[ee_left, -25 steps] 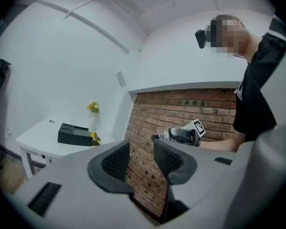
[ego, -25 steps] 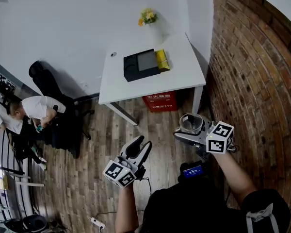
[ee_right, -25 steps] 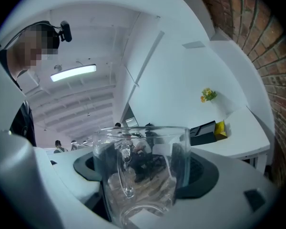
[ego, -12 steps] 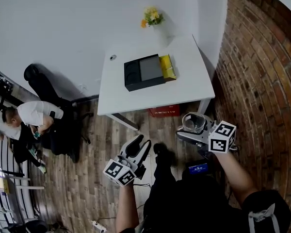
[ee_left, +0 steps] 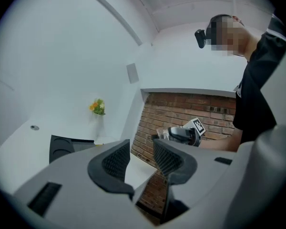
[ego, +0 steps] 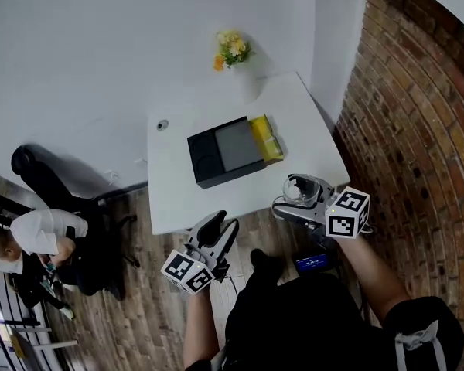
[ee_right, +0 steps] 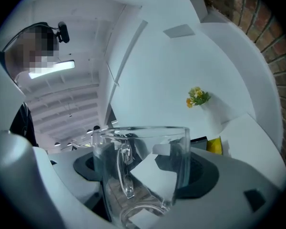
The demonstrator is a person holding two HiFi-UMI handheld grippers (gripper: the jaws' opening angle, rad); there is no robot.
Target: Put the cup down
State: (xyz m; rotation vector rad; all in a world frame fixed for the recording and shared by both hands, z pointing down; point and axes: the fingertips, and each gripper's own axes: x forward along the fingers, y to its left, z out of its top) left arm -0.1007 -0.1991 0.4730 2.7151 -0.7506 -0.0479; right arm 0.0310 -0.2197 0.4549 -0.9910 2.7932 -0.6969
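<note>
My right gripper (ego: 294,199) is shut on a clear glass cup (ego: 300,189) with a handle, held upright over the near right corner of the white table (ego: 178,199). In the right gripper view the cup (ee_right: 142,171) fills the space between both jaws, handle turned toward the camera. My left gripper (ego: 219,229) hangs just off the table's near edge, over the wooden floor, with its jaws a little apart and nothing between them (ee_left: 136,162).
On the table sit a black tray (ego: 226,151) with a yellow pack (ego: 266,139) beside it, and a white vase of flowers (ego: 232,50) at the far edge. A brick wall (ego: 410,130) runs on the right. A seated person (ego: 42,234) and black chair are at the left.
The view has advanced toward the table. My right gripper with the cup now hangs over the table's near right corner instead of over the floor. The left gripper stays open.
</note>
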